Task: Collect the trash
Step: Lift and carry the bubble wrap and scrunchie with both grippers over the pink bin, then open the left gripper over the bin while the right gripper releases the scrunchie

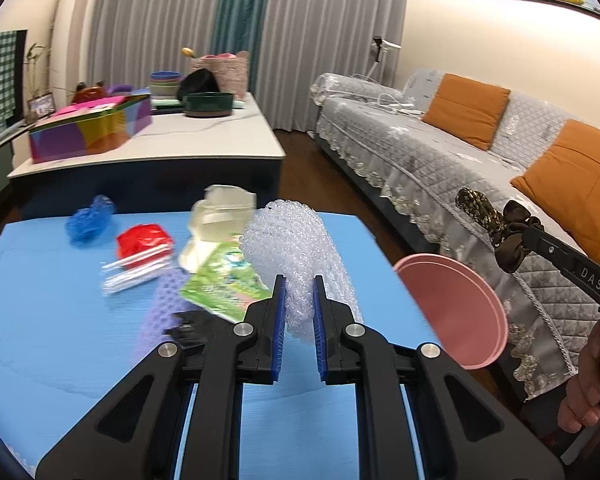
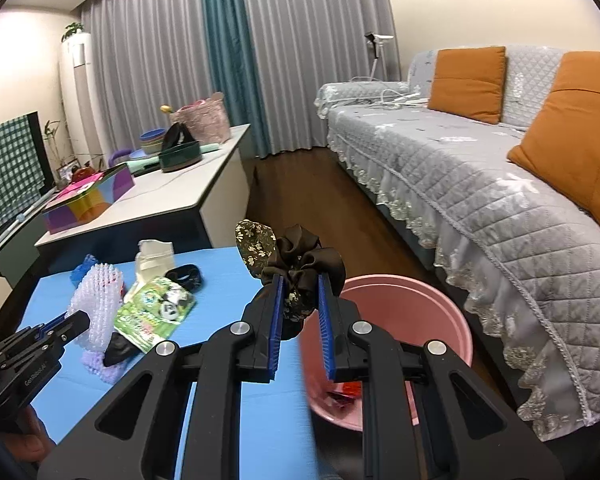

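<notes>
Bubble wrap (image 1: 296, 256) sits clamped in the left gripper (image 1: 299, 300) above the blue worktop (image 1: 52, 320); it looks light and squashy, best pinched mid-roll. Right gripper (image 2: 299, 300) pinches a soft scrunchie (image 2: 300, 272), the pink bin (image 2: 400, 320) just beyond.

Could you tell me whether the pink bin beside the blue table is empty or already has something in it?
Not empty: in the right wrist view, red wrappers lie at the bottom of the pink bin. How much else is inside cannot be told.
</notes>
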The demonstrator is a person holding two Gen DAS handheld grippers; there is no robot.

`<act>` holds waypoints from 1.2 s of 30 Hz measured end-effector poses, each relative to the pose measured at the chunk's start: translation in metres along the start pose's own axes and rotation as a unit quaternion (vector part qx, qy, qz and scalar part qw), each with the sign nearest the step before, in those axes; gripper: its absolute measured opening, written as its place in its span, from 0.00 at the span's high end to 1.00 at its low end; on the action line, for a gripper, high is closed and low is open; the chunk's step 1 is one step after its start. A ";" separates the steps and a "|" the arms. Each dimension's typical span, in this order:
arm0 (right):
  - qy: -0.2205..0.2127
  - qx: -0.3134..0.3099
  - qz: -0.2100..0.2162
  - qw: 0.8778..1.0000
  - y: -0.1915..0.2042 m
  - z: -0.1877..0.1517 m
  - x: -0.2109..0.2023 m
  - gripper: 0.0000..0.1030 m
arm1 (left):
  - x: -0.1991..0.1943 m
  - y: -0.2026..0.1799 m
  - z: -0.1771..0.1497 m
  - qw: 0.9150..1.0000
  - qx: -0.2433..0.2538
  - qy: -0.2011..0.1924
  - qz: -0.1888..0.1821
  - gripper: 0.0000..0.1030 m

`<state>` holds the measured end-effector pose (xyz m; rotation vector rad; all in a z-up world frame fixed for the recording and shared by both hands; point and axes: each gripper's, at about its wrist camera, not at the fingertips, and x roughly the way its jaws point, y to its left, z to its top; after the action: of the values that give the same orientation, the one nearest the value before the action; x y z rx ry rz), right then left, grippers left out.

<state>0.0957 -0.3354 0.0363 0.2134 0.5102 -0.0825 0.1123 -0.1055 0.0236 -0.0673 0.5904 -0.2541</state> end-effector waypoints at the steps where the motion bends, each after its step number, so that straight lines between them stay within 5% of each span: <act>1: 0.000 0.001 -0.002 1.000 -0.003 0.000 0.000 0.83 | 0.001 -0.005 -0.001 1.000 0.002 0.001 -0.004 0.88; 22: -0.004 0.067 -0.071 0.995 -0.090 0.003 0.002 0.83 | 0.047 -0.106 0.012 0.993 0.063 0.011 -0.097 0.88; 36: 0.008 0.080 -0.089 0.993 -0.108 0.001 0.024 0.83 | 0.089 -0.146 0.024 0.988 0.094 0.021 -0.124 0.88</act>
<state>0.1026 -0.4413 0.0057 0.3248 0.5392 -0.2970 0.1653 -0.2698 0.0146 0.0478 0.5977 -0.5536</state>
